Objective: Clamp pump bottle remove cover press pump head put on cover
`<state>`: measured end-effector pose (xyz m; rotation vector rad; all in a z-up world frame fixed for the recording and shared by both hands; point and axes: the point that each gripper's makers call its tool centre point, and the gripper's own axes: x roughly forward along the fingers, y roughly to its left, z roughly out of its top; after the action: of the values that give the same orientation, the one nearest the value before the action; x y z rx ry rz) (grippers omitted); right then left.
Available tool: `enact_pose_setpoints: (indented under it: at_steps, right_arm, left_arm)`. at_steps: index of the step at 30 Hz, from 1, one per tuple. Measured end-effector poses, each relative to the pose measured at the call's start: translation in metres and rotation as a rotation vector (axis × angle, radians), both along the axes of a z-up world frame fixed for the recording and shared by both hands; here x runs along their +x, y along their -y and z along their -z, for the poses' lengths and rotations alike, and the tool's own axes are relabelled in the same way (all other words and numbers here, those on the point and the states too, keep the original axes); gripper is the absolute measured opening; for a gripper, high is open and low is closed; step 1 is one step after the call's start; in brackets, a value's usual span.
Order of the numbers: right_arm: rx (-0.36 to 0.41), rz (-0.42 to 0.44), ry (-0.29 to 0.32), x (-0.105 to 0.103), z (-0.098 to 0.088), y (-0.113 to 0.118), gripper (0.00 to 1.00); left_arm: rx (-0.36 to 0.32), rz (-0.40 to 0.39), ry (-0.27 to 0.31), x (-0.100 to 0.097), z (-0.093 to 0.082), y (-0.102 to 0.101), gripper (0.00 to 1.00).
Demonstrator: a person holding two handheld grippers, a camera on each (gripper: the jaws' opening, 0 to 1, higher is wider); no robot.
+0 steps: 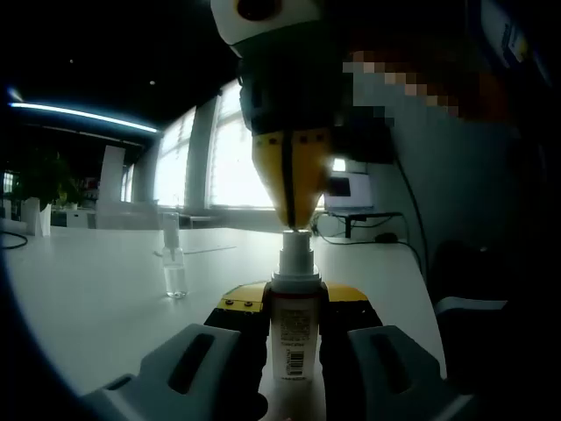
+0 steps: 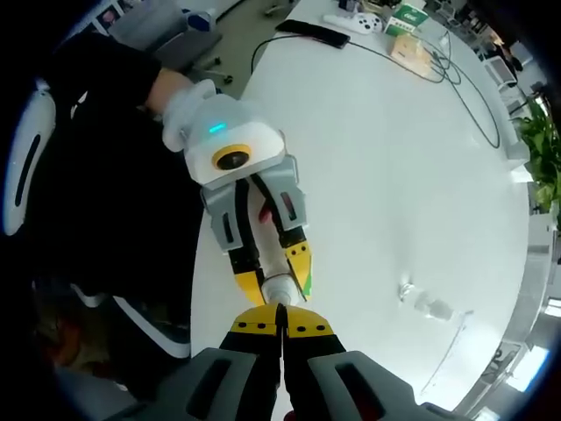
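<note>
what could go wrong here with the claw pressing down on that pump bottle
1. The right claw meets the pump head with only its narrow closed tip; off centre, it could slip off sideways.
2. The left claw holds the pump bottle by the body alone, so a hard press might push it down through the grip or tilt it.
3. A clear cover stands loose on the white table nearby; a slip could knock it over.

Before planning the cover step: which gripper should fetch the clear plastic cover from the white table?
The right gripper, shut, holds nothing; the left gripper clamps the white pump bottle.
</note>
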<state>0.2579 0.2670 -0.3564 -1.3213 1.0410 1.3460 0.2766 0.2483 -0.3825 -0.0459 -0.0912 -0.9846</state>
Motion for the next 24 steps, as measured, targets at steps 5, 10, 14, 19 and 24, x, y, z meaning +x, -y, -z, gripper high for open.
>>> enact_pose_setpoints:
  at_steps: [5,10,14,19,24]
  right_arm:
    - [-0.009,0.002,0.008,0.0002,0.0001,0.0009,0.0]
    - [-0.006,0.001,0.007,0.0003,0.0003,0.0011,0.0]
    - [-0.007,-0.002,0.008,0.0003,0.0006,0.0011,0.0]
    - [-0.005,0.0,0.008,0.0002,0.0009,0.0013,0.0]
    - [-0.001,0.005,0.005,0.0001,0.0012,0.0015,0.0]
  left_arm:
    - [0.0,0.001,0.0,-0.0002,0.0001,0.0007,0.12]
    - [0.0,0.001,0.0,-0.0004,0.0001,0.0013,0.12]
    - [0.0,0.0,0.0,-0.0002,0.0004,0.0014,0.12]
    - [0.0,0.0,0.0,0.0002,0.0008,0.0014,0.12]
    - [0.0,0.001,0.0,0.0,0.001,0.0017,0.12]
